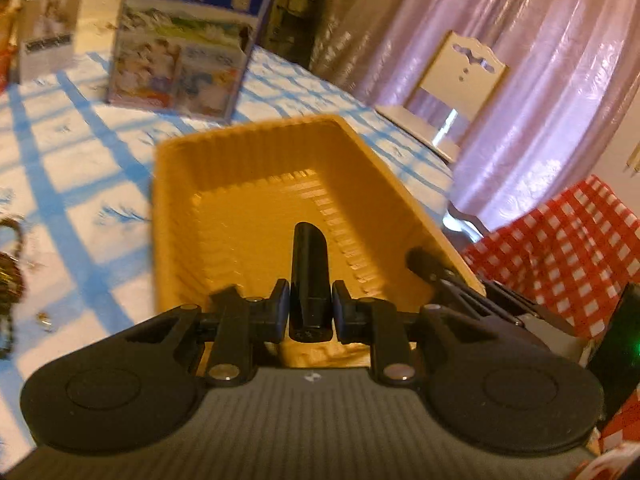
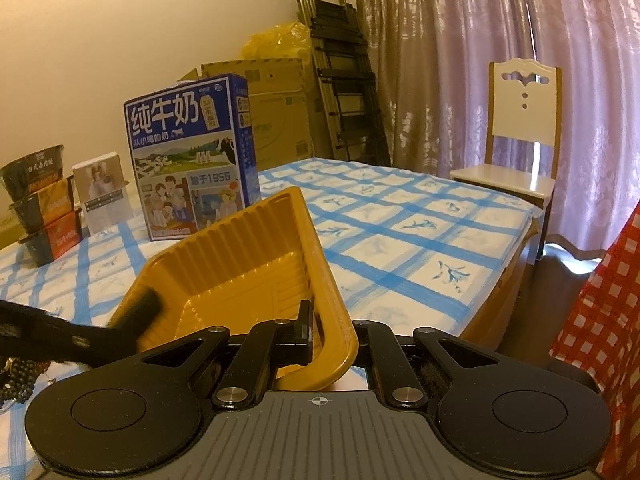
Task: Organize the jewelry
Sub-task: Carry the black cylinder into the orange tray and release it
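An orange ribbed plastic tray (image 1: 176, 220) sits on the blue-checked tablecloth. It looks tilted in the right wrist view, where my right gripper (image 2: 324, 332) is shut on the near rim of the tray (image 2: 248, 248). My left gripper (image 1: 310, 312) is shut on a short black tube (image 1: 310, 264) and holds it over the tray's near end. The right wrist view shows the tube (image 2: 146, 306) blurred, coming in from the left. The right gripper (image 1: 424, 266) also shows at the tray's right rim. Dark beaded jewelry (image 1: 8, 280) lies on the cloth to the left.
A blue milk carton box (image 2: 192, 160) stands behind the tray, with a small white box (image 2: 102, 192) and stacked food bowls (image 2: 40, 204) to its left. A white chair (image 2: 520, 128) stands past the table's far right edge. A red checked cloth (image 2: 600, 320) hangs at the right.
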A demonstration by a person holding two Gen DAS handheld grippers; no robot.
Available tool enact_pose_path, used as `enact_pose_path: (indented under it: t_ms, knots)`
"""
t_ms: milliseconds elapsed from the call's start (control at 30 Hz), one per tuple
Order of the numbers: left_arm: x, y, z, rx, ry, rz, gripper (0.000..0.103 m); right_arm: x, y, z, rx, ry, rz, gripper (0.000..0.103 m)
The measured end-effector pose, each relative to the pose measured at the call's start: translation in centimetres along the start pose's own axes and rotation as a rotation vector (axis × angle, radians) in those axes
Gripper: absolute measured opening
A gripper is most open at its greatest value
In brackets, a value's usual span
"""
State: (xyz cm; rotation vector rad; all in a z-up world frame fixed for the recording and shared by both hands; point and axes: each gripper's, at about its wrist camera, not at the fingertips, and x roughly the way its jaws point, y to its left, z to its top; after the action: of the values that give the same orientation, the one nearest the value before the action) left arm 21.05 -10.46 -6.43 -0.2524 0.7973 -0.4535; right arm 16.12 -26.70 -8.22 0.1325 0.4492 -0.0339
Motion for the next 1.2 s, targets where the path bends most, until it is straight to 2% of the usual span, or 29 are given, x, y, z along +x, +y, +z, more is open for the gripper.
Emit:
enact_pose_path:
  t_ms: [133, 300, 467, 667, 833, 967, 1067, 1200]
  knots:
    - [2.1, -0.6, 0.0, -0.026, 0.048, -0.027, 0.02, -0.1, 0.0, 0.1, 0.002, 0.002, 0.004, 0.007]
    - [3.0, -0.8, -0.3, -0.03, 0.065, -0.033, 0.02, -0.1, 0.1, 0.2, 0.001, 0.002, 0.006, 0.007]
    - [1.7, -0.6, -0.4, -0.051, 0.029, -0.033, 0.025, -0.1, 0.1, 0.1, 0.005, 0.008, 0.006, 0.007]
    - [-2.2, 0.7, -0.5, -0.051, -0.062, 0.014, 0.03, -0.1, 0.1, 0.0, 0.008, 0.012, 0.005, 0.007]
    - [-5.7, 3.6, -1.8, -0.059, -0.11, 0.154, 0.036, -0.1, 0.1, 0.0, 0.008, 0.011, 0.004, 0.007]
    - [-7.5, 6.8, -3.3, -0.089, -0.099, 0.289, 0.036, -0.1, 0.0, 0.0, 0.008, 0.012, 0.004, 0.007]
    - [-8.0, 8.7, -4.1, -0.113, -0.079, 0.346, 0.036, -0.1, 0.0, -0.1, 0.009, 0.015, 0.002, 0.007]
    - [-7.9, 9.6, -5.2, -0.086, -0.054, 0.406, 0.036, 0.0, -0.1, -0.2, 0.009, 0.018, -0.001, 0.007]
